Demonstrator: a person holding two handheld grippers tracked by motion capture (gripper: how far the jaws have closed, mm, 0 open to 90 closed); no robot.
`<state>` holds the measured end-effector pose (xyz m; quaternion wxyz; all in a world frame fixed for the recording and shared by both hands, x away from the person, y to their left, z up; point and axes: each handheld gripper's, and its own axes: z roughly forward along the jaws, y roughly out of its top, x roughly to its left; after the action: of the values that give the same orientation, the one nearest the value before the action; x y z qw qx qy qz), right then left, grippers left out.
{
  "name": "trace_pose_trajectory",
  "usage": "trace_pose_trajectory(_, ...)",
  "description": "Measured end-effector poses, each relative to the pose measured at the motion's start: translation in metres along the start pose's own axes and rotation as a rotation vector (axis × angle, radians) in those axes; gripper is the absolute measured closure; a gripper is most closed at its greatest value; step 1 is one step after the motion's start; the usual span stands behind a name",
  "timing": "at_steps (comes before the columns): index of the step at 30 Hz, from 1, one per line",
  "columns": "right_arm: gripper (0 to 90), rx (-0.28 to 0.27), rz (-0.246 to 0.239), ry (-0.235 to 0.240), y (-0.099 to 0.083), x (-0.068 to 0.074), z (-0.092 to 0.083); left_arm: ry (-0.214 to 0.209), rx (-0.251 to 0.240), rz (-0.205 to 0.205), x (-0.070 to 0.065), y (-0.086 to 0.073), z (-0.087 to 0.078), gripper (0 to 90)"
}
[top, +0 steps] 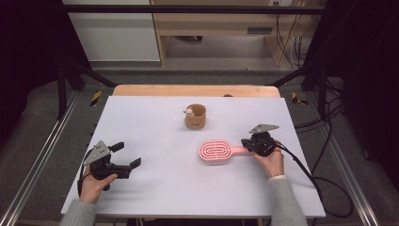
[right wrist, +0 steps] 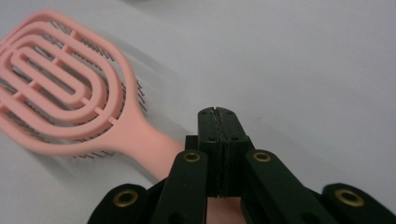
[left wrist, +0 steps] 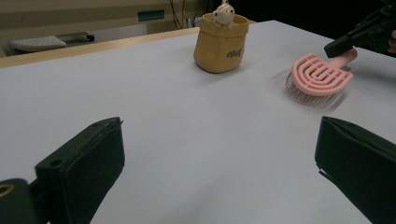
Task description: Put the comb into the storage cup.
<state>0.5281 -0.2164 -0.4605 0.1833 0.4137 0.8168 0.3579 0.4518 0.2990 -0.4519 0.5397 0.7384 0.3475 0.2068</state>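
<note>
A pink hairbrush [top: 215,150] lies bristles down on the white table top [top: 155,188], right of centre, with its handle pointing right. My right gripper [top: 244,142] sits over the end of that handle. In the right gripper view its jaws [right wrist: 216,112] are pressed together with nothing between them, and the brush handle [right wrist: 149,149] runs under them. My left gripper [top: 127,154] rests near the front left of the table. It is open, its pads [left wrist: 88,158] wide apart with nothing between them. It faces the hairbrush [left wrist: 317,74] and a tan cup [left wrist: 220,44].
The tan cup [top: 195,117] with a small white figure on its rim stands at the table's middle back, behind the brush. A wooden strip [top: 195,90] edges the far side. Cables [top: 324,183] trail off the right edge. Metal rails flank the table.
</note>
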Motion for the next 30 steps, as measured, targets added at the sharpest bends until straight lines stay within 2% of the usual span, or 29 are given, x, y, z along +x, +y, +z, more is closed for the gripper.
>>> trace_pose_trajectory(18,89.3,0.017,-0.001,0.016,-0.010,0.005,-0.011,0.002,-0.004,-0.003,0.000,0.000,-0.001,1.4)
trace_pose_trajectory(30,89.2,0.029,-0.022,0.034,-0.015,0.012,-0.016,0.002,-0.003,-0.002,0.000,0.001,-0.001,1.4)
